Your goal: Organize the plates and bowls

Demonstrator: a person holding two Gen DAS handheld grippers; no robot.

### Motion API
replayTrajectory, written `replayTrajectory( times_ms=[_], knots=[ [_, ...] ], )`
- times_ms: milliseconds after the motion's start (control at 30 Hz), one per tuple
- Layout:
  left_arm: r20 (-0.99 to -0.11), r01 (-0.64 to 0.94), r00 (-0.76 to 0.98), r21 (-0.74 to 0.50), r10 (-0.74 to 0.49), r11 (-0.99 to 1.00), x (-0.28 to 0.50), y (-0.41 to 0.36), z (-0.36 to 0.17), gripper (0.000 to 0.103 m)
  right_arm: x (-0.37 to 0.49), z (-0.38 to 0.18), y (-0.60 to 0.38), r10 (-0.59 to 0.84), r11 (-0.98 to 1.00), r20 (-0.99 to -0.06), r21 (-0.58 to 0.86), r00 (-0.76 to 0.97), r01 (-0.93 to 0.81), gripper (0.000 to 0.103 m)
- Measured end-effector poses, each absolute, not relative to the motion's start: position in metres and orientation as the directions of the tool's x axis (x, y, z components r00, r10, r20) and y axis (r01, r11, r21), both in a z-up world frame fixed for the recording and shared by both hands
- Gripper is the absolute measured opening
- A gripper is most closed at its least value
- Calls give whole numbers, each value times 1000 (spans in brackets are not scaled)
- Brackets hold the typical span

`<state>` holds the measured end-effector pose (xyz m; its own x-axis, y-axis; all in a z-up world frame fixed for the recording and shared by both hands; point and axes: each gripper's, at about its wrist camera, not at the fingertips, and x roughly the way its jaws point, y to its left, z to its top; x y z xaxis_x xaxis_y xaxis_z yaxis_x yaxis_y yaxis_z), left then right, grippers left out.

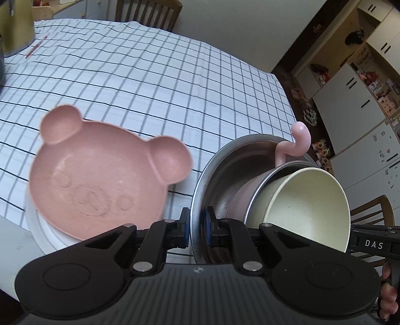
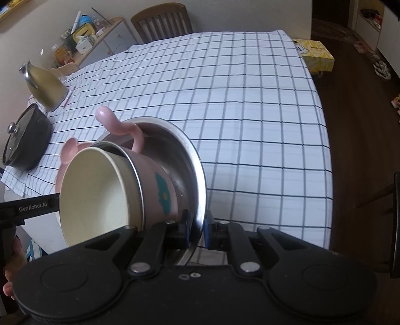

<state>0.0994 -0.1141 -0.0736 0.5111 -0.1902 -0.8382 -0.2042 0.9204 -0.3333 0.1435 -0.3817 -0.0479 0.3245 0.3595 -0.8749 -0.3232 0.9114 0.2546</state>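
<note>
While both tools clamped opposite sides of its rim, the round stainless-steel bowl (image 1: 220, 160) was held tipped on edge above the white blue-checked tablecloth (image 1: 150, 82). The left gripper (image 1: 196, 228) had one pad outside and one inside the rim, closed tight on the metal; the right gripper (image 2: 197, 231) pinched the rim the same way from the other side.

Nested inside the steel bowl sat a pink metal-rimmed cup with a curly handle and a teal flower (image 2: 155, 180), and inside that a cream speckled bowl (image 1: 310, 207), its mouth turned toward the person.

Ahead of both tools the cloth stretched wide and bare to its far edge, where a wooden chair (image 2: 162, 20) stood. Just left of the left tool, a pink bear-shaped bowl (image 1: 100, 180) rested on a white plate (image 1: 42, 232) near the table's close edge. Far to the left of the right tool stood a black lidded pot (image 2: 25, 140) and an olive-yellow kettle (image 2: 46, 85). Beyond the cloth's right edge lay a yellow box (image 2: 317, 55).
</note>
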Motion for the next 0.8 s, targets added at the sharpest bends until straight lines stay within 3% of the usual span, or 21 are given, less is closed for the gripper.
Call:
replayTrajectory(
  times_ms=[800],
  knots=[
    [-843, -229, 511, -320, -166, 919, 90, 39, -74, 11, 142, -57, -240, 387, 895, -870, 276, 304, -351, 12]
  ],
)
